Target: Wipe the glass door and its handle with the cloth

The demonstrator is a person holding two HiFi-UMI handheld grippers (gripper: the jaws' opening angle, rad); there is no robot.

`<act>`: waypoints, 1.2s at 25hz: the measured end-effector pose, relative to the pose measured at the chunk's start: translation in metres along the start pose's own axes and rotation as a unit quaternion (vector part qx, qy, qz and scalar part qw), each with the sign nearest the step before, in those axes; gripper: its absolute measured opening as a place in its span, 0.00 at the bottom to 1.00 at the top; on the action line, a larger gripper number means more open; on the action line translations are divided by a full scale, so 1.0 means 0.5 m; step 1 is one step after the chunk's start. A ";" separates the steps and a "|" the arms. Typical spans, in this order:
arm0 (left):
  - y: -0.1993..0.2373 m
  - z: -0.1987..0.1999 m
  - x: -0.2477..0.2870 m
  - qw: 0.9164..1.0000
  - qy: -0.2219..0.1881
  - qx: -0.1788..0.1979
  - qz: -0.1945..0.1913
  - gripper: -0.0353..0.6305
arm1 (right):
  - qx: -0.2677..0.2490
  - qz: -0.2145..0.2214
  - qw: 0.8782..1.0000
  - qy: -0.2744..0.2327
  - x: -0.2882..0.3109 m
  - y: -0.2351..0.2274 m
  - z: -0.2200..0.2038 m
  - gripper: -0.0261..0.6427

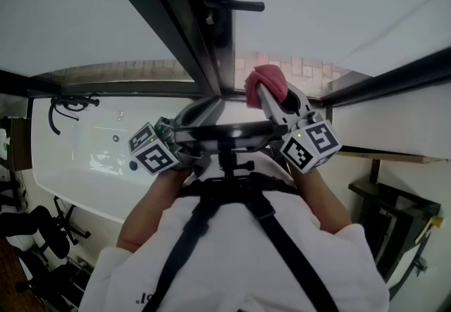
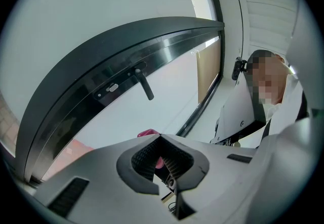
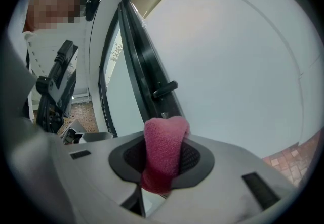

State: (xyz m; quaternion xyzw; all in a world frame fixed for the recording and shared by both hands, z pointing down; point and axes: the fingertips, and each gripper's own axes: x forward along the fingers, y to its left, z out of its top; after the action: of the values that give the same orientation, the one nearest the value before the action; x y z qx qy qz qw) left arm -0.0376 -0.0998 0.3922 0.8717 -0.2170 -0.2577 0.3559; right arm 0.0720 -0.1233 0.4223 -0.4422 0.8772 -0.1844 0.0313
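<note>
The pink cloth (image 3: 164, 149) stands bunched and upright between the two ribbed pads (image 3: 195, 160) of the right gripper (image 3: 163, 139). The jaws are parted only by the thickness of the fabric and pinch it at its middle. A rounded lobe sticks up past the jaw tips and a short tail hangs below them. In the right gripper view the lobe sits just under the dark handle (image 3: 164, 88), close to the black door frame (image 3: 139, 61). The pale glass door (image 3: 238, 66) fills the space to the right. Whether the cloth touches the glass or the frame cannot be told. From the head view the cloth is held up near the lower part of the pane, just right of the frame, and the handle juts out higher up.

The left gripper (image 2: 161, 156) is beside the right one, on the other side of the frame and pointed at the same door. Its jaws are drawn nearly together with only a slit between the pads, and they grip nothing. A sliver of the pink cloth shows beyond the slit
</note>
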 end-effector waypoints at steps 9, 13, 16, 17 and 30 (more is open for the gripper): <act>0.009 0.001 -0.006 1.000 0.001 -0.007 0.003 0.04 | -0.012 0.010 1.000 0.024 0.013 0.015 -0.010 0.18; 0.009 0.000 -0.008 1.000 0.002 -0.009 0.004 0.04 | -0.016 0.013 0.999 0.026 0.015 0.020 -0.008 0.18; 0.006 -0.002 -0.007 1.000 0.005 -0.011 0.002 0.04 | -0.016 0.014 0.999 0.026 0.015 0.024 -0.003 0.18; 0.005 -0.004 -0.006 1.000 0.007 -0.013 0.001 0.04 | -0.017 0.014 0.999 0.027 0.014 0.024 -0.001 0.18; 0.009 -0.004 -0.001 1.000 0.013 -0.021 0.002 0.04 | -0.041 0.011 0.998 0.040 0.018 0.015 0.015 0.17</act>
State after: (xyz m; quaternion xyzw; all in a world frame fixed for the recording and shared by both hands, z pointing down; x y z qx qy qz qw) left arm -0.0376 -0.1015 0.3968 0.8670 -0.2087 -0.2500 0.3770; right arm 0.0624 -0.1284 0.4136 -0.4254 0.8896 -0.1653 -0.0198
